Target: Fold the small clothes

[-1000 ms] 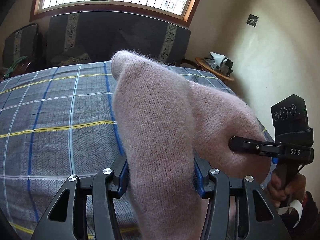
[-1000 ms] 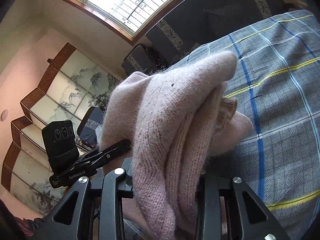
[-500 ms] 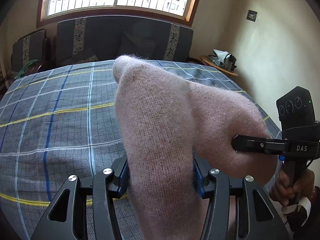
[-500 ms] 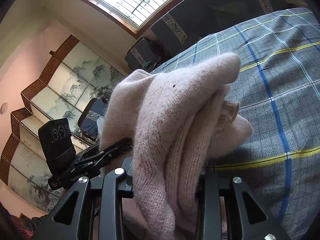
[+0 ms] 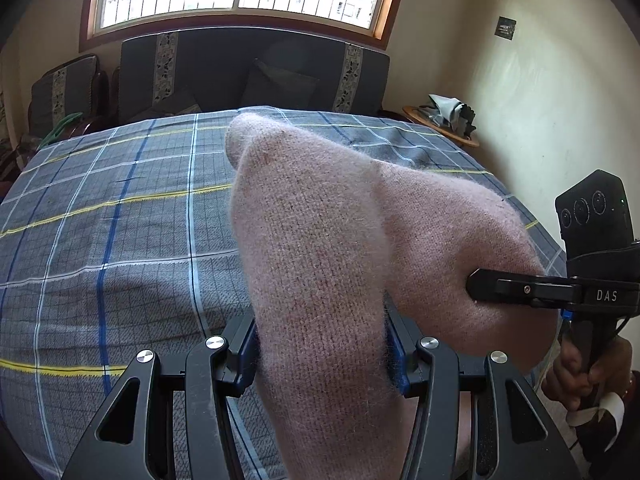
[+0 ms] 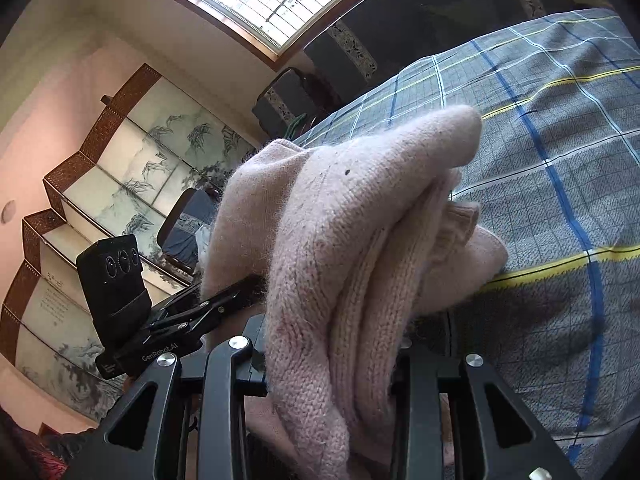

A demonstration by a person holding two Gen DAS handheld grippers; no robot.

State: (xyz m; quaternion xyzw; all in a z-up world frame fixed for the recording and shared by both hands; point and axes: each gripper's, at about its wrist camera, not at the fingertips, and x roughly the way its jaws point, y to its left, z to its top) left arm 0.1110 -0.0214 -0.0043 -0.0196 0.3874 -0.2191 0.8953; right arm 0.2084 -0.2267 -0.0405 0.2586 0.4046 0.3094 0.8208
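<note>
Over the bed's grey plaid cover point(image 5: 120, 240), a fuzzy pink knitted garment point(image 5: 320, 248) hangs bunched in the air, the left tool point(image 5: 320, 350) and right tool point(image 6: 332, 364) each pinching a fold of it.

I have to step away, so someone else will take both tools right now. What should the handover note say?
Left tool: shut on the pink sweater, a thick bunch of knit between its fingers.
Right tool: shut on another bunched part of the same sweater, with several layers between its fingers.
Sweater: held up off the plaid bedspread between both tools, bunched, its far end drooping toward the bed.
Done: the sweater is picked up with both tools.
Left: no neat fold shows yet. Probably lay it flat on the bedspread, smooth it, then fold it.
</note>
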